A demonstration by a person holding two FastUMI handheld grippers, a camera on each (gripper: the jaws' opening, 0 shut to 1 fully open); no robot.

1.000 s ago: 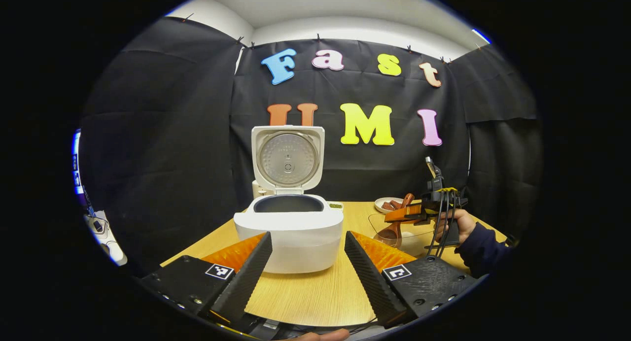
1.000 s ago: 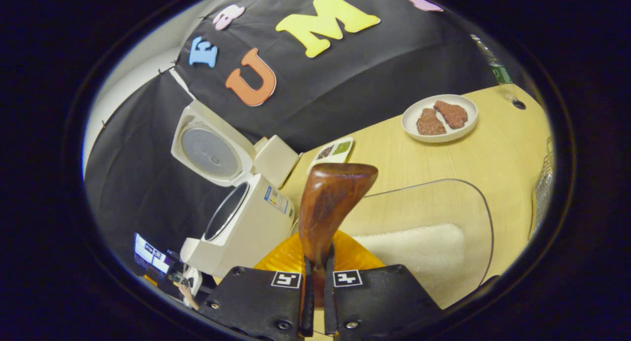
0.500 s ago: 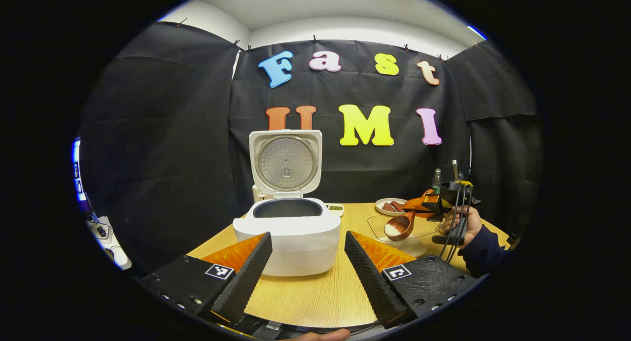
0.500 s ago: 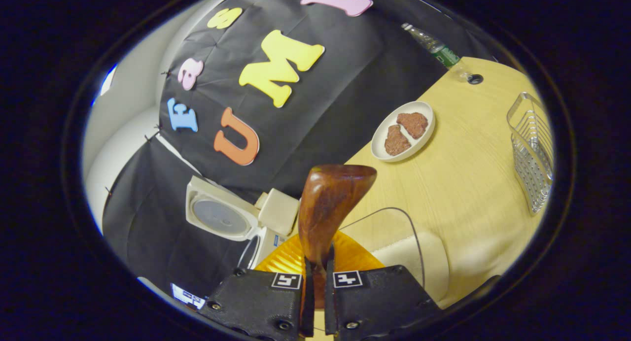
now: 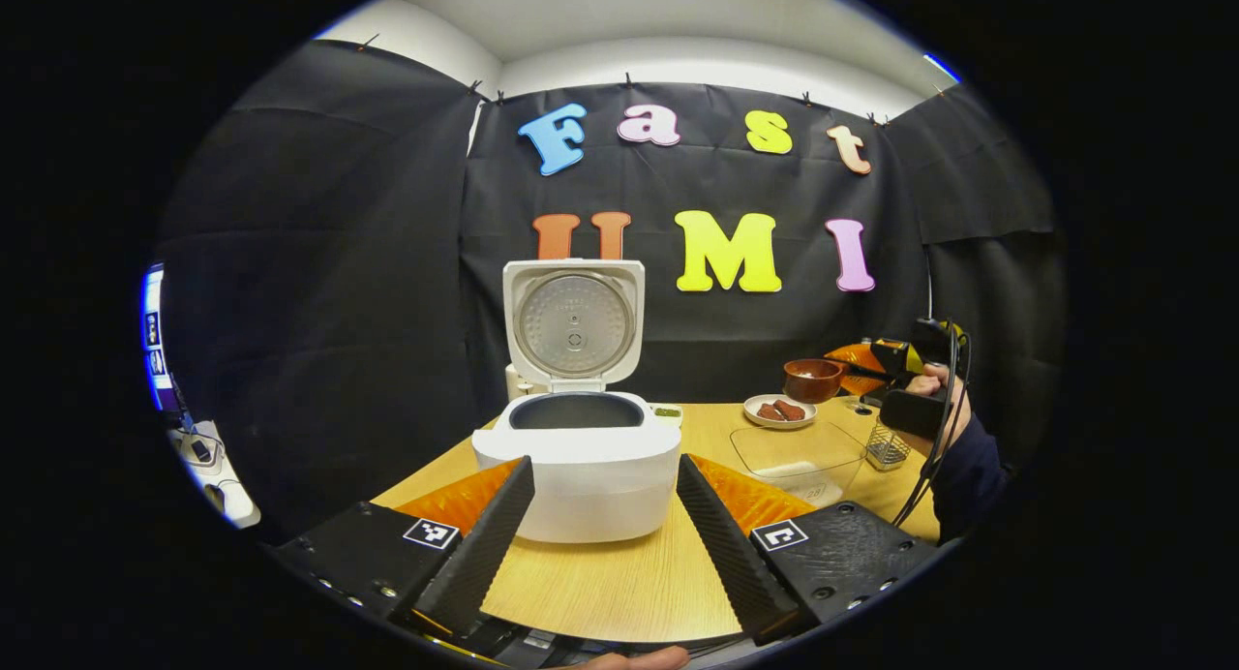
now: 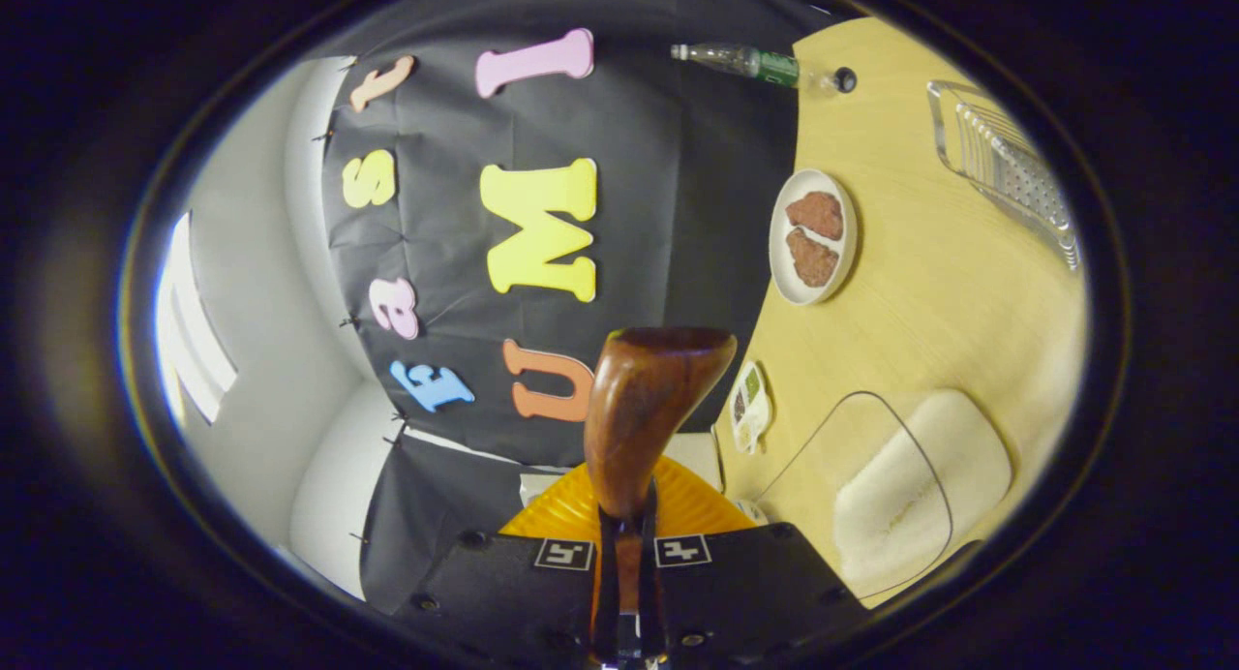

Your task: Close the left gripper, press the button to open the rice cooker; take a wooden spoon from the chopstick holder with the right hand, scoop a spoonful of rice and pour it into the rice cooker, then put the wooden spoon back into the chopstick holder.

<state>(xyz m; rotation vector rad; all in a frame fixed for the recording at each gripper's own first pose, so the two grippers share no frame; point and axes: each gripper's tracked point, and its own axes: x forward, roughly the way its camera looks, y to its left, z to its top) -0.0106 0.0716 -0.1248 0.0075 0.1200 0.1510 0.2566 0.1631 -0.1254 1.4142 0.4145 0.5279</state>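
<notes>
Since a second ago, right tool [image 5: 895, 365] lifts the wooden spoon [image 5: 811, 380] from the glass rice dish [image 5: 796, 454], pinching its handle. Left tool [image 5: 600, 515] spread. We fear spilling before reaching the rice cooker [image 5: 577, 457].

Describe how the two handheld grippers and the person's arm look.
The left gripper has two wedge-shaped ribbed fingers on dark plates, each bearing a square black-and-white marker, with orange ribbed parts behind. The right gripper carries the same paired markers and orange part. Black cables hang beside the hand, which wears a dark sleeve.
</notes>
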